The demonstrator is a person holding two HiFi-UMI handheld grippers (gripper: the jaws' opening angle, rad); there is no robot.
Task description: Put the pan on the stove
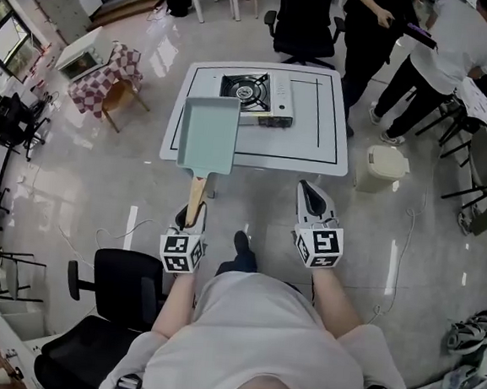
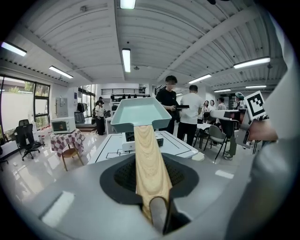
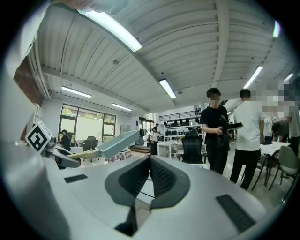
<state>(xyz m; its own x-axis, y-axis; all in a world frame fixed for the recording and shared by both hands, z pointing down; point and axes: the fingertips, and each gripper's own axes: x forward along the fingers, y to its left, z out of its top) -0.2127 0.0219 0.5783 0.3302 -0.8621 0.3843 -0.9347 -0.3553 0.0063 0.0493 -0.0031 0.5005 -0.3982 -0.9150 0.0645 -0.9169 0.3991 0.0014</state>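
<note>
A light blue-green rectangular pan (image 1: pixel 208 131) with a wooden handle (image 1: pixel 196 195) hangs in the air over the near left part of the white table (image 1: pixel 315 153). My left gripper (image 1: pixel 192 215) is shut on the end of that handle (image 2: pixel 150 164), and the pan (image 2: pixel 138 112) points away from me, its far end tipped a little upward. A portable gas stove (image 1: pixel 256 97) sits on the table just right of the pan and further back. My right gripper (image 1: pixel 314 196) hovers short of the table's front edge, shut (image 3: pixel 150 159) and holding nothing. The right gripper view shows the pan (image 3: pixel 119 143) off to its left.
Several people stand behind the table at the right, by a black office chair (image 1: pixel 305 21). A beige bin (image 1: pixel 384 168) stands on the floor right of the table. A checkered-cloth stand (image 1: pixel 110 76) with a microwave (image 1: pixel 84 55) is at the left. Another black chair (image 1: pixel 120 297) is beside me.
</note>
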